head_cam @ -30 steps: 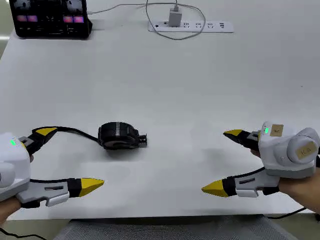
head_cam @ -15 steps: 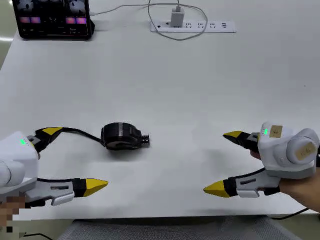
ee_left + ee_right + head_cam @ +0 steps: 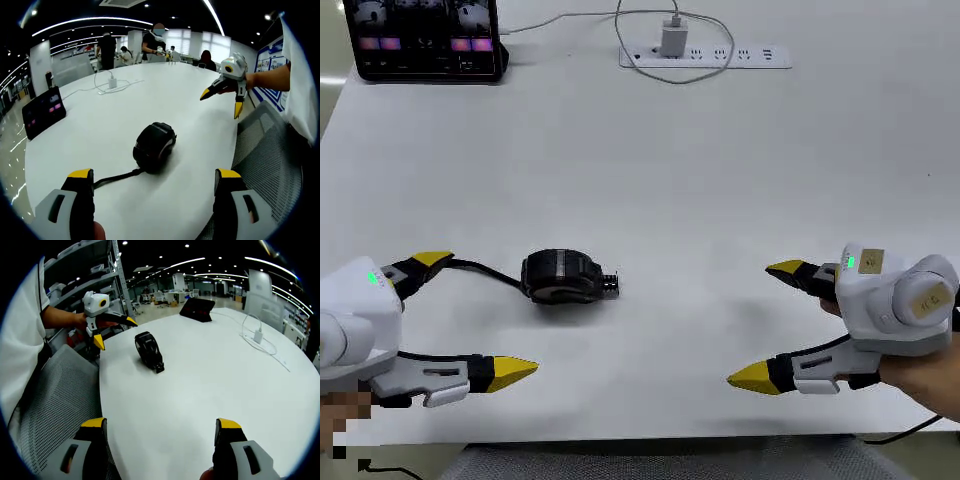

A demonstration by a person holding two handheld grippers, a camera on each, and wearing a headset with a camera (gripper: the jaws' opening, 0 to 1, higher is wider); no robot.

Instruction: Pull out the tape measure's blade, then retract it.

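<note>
**Unpinned case, trailing strap**

The left gripper (image 3: 487,313) and right gripper (image 3: 752,323) are held wide open, with nothing gripped. The tape measure (image 3: 563,275) lies on the worktop (image 3: 670,170) between them, nearer the left. If the blade is pulled before the case is pinned, sliding is likely. The strap (image 3: 485,268) could be snagged by a left jaw. The near edge is close, and ample bare room is left beyond.

The left gripper (image 3: 480,313) is held low at the left of the head view, its yellow-tipped jaws spread wide and pointed to the right. The right gripper (image 3: 757,323) is held opposite, well apart from it, with its jaws pointed leftward (both pairs are parted about equally). A bare forearm (image 3: 920,385) is seen behind the right gripper, level with it.
</note>
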